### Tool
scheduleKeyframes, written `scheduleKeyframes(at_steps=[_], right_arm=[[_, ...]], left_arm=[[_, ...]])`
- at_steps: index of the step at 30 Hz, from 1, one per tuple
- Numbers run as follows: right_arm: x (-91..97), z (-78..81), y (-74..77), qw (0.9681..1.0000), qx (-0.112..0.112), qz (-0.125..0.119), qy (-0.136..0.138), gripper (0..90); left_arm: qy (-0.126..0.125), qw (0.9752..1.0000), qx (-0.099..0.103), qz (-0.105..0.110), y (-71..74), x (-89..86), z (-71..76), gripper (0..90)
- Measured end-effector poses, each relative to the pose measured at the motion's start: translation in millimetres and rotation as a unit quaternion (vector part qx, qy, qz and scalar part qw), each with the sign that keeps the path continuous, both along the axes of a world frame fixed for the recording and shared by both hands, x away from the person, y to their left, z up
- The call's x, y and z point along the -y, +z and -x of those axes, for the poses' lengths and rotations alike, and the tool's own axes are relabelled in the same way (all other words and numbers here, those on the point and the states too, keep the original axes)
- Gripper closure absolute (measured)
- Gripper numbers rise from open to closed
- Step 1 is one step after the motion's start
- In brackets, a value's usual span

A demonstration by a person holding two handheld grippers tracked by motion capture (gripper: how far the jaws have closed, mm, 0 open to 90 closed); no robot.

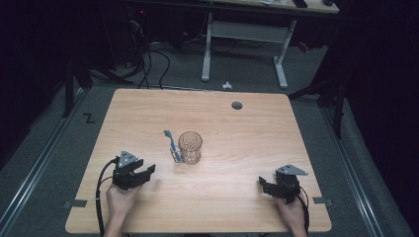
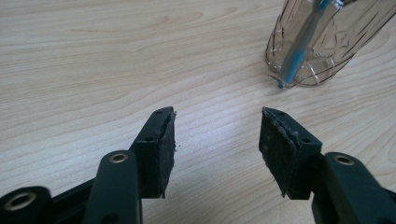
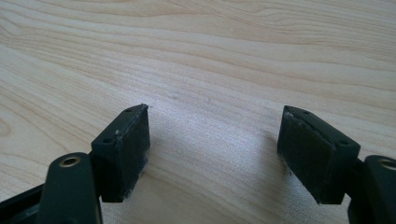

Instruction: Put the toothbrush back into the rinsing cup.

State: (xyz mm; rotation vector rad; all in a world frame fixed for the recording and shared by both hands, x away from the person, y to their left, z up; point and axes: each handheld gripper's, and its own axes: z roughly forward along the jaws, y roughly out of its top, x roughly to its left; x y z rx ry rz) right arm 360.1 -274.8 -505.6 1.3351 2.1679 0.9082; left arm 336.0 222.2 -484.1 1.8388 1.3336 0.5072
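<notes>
Standing on grainy wood table (image 1: 237, 148), ribbed clear glass (image 1: 190, 147) with blue toothbrush (image 1: 172, 145); both hand-held grippers gape empty

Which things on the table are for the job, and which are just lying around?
For the job:
glass cup
blue toothbrush
left gripper, open
right gripper, open

Just lying about:
white bit on the floor
desk behind

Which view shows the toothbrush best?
The high view: the whole toothbrush lies on the table, its near end touching the glass. The left gripper view shows part of its blue handle through the glass. The right gripper view looks at bare wood.
</notes>
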Motion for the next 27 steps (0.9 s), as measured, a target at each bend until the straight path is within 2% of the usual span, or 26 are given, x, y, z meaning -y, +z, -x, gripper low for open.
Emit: scheduleKeyframes(at_steps=[7, 15, 27], right_arm=[[0.0, 0.0, 0.0, 1.0000, 0.000, 0.000, 0.000, 25.5], [0.0, 0.0, 0.0, 1.0000, 0.000, 0.000, 0.000, 25.5], [-0.1, 0.0, 0.0, 1.0000, 0.000, 0.000, 0.000, 25.5]], left_arm=[[-0.004, 0.9999, -0.007, 0.011, -6.2, 4.5, -1.5, 45.6], [0.002, 0.9999, -0.011, 0.004, -13.3, 7.9, -3.8, 45.5], [0.022, 0.9992, -0.011, -0.032, -22.3, 9.5, -7.5, 45.5]])
